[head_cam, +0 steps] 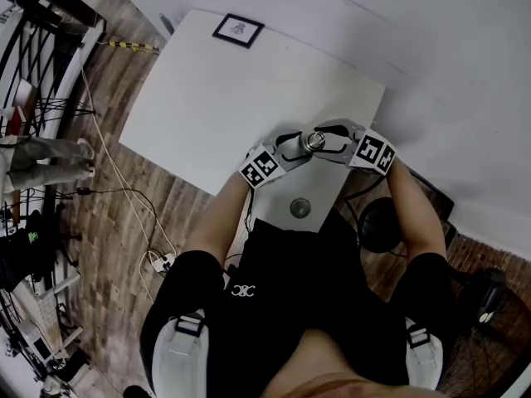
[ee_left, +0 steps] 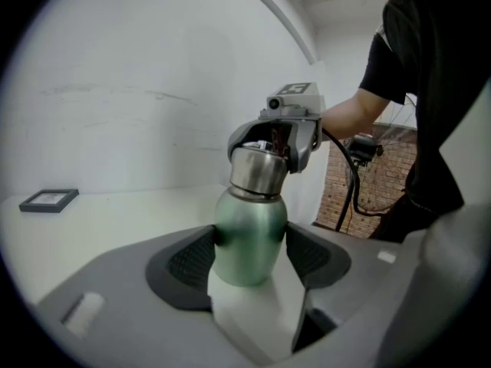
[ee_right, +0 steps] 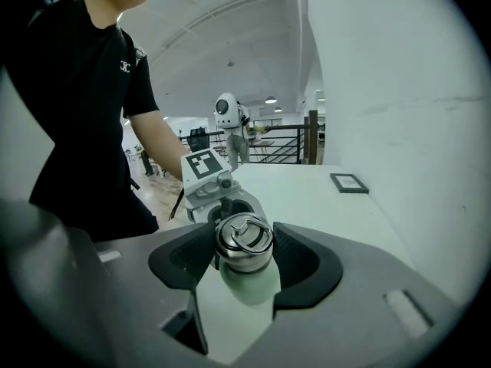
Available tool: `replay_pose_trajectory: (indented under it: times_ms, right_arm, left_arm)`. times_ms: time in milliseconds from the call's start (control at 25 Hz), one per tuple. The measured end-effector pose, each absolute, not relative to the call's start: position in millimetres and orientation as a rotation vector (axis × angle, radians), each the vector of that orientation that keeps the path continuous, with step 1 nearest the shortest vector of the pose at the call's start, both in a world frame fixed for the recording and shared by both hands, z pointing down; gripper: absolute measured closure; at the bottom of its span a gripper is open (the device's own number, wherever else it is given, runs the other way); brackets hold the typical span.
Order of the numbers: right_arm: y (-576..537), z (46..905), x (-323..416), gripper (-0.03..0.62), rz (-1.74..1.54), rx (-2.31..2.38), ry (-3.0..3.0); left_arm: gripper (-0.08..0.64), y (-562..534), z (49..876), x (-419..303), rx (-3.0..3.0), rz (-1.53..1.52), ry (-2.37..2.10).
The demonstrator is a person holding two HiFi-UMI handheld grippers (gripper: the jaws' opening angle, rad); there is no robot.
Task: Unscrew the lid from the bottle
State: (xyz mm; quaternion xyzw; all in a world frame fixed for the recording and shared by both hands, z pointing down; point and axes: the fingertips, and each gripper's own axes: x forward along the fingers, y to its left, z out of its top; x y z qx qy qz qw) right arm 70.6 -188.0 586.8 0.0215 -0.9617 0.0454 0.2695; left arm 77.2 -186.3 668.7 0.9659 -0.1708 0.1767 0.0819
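We see the left gripper [ee_left: 252,257] clamped on the green bottle [ee_left: 249,228]. The right gripper [ee_right: 244,257] clasps its steel lid [ee_right: 243,238], apparently seated; contents hidden.

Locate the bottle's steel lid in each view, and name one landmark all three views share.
Head view: the lid is right of centre, over the white table.
Left gripper view: centre, the lid tops the green bottle and is clamped by the right gripper.
Right gripper view: low centre, the lid sits between this gripper's jaws.
Shared landmark: the black frame on the table.
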Motion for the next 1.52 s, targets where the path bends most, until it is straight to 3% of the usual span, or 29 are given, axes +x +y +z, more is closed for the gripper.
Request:
replay_pose_trajectory:
  times_ms: [440, 880, 1400, 1440, 1520]
  right_arm:
    - [-186.0, 586.4, 71.6, 0.356, 0.115, -0.024, -2.565]
    - [-192.0, 559.1, 63.4, 0.358, 0.003, -0.398, -2.439]
    - [-228.5, 519.0, 67.8, 0.359, 0.291, 0.026, -2.739]
    - [-234.7, 512.2, 70.9, 0.359, 0.309, 0.113, -2.772]
    - [-246.0, 494.8, 76.7, 0.359, 0.323, 0.314, -2.833]
  left_arm:
    - [0.216, -186.5, 670.1, 77.6, 2.897, 0.515, -0.491]
    - [0.216, -187.3, 666.4, 78.6, 2.92, 0.513, -0.434]
    - [0.202, -192.1, 635.9, 46.8, 2.829, 0.377, -0.786]
    - [0.233, -195.9, 627.3, 35.3, 2.808, 0.335, -0.87]
    - [0.371, -205.8, 610.6, 6.0, 2.744, 0.259, -1.068]
